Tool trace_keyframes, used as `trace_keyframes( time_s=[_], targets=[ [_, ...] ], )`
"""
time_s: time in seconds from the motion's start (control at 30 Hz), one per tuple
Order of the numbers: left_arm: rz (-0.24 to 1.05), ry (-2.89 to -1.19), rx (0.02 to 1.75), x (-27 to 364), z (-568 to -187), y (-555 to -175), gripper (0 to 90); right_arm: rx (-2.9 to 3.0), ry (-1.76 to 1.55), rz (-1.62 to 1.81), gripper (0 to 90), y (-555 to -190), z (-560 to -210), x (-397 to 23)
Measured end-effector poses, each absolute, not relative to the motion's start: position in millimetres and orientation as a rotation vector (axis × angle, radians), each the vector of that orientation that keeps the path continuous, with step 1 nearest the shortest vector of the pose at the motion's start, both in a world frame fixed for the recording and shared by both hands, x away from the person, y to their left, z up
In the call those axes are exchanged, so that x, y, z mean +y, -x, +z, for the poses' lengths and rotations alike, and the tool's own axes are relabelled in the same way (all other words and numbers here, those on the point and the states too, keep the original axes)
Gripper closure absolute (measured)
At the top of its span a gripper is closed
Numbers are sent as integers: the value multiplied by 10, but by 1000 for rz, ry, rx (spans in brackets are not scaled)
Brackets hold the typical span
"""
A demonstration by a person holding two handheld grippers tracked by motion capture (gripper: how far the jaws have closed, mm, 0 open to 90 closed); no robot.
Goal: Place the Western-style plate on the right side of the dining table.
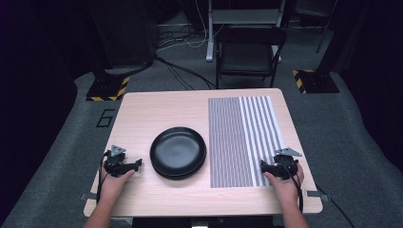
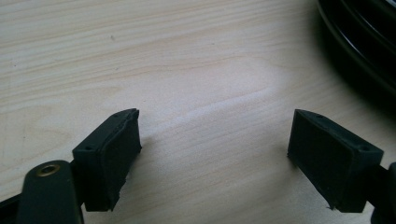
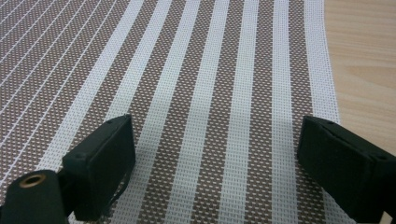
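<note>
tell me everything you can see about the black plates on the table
The black plates are two round, glossy dishes stacked one on the other, the lower rim peeking out at the near edge. They look like glazed ceramic or plastic, shallow, with nothing on them. The stack lies flat on the wooden table, left of the striped placemat without touching it. Neither claw touches it; its dark rim shows at the upper right of the left gripper view.

In the left gripper view, the black plates (image 2: 359,42) beside the right-hand jaw run off the top corner. How many are stacked is hard to tell.
</note>
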State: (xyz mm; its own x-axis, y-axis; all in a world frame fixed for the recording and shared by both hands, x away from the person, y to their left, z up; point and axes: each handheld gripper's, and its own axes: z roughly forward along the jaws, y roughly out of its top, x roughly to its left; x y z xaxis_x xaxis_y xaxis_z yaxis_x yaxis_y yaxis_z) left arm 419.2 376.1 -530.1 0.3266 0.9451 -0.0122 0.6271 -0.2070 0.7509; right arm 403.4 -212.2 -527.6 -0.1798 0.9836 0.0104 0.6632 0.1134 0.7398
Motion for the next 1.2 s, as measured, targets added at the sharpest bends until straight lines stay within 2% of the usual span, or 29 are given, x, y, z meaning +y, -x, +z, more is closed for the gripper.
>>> trace_keyframes(
  time_s=[0.27,0.57,0.63,0.67,0.7,0.77,0.8,0.83,0.9,1.03,1.2],
  targets=[
    [613,-1926,1384,3760,-5301,-4190,174,1904,-1592,850,109,-4032,-5276,-2123],
    [629,-1904,1406,3766,-5300,-4183,220,1902,-1591,855,125,-4042,-5274,-2117],
    [628,-1899,1406,3771,-5296,-4179,233,1906,-1560,873,204,-4033,-5271,-2110],
    [628,-1899,1406,3771,-5296,-4179,261,1906,-1560,873,204,-4033,-5271,-2110],
    [628,-1901,1409,3780,-5288,-4171,280,1904,-1557,875,270,-4021,-5267,-2099],
    [628,-1902,1409,3782,-5285,-4166,293,1898,-1557,885,296,-4019,-5266,-2094],
    [641,-1880,1405,3781,-5294,-4155,349,1897,-1555,891,332,-4016,-5264,-2090],
    [641,-1880,1405,3781,-5294,-4155,366,1897,-1555,891,332,-4016,-5264,-2090],
    [635,-1878,1420,3797,-5278,-4146,402,1878,-1558,903,430,-4009,-5260,-2089],
    [616,-1850,1450,3809,-5262,-4142,483,1860,-1586,931,478,-4007,-5250,-2122],
    [589,-1843,1454,3800,-5200,-4124,514,1841,-1585,942,492,-3988,-5206,-2135]
  ],
)
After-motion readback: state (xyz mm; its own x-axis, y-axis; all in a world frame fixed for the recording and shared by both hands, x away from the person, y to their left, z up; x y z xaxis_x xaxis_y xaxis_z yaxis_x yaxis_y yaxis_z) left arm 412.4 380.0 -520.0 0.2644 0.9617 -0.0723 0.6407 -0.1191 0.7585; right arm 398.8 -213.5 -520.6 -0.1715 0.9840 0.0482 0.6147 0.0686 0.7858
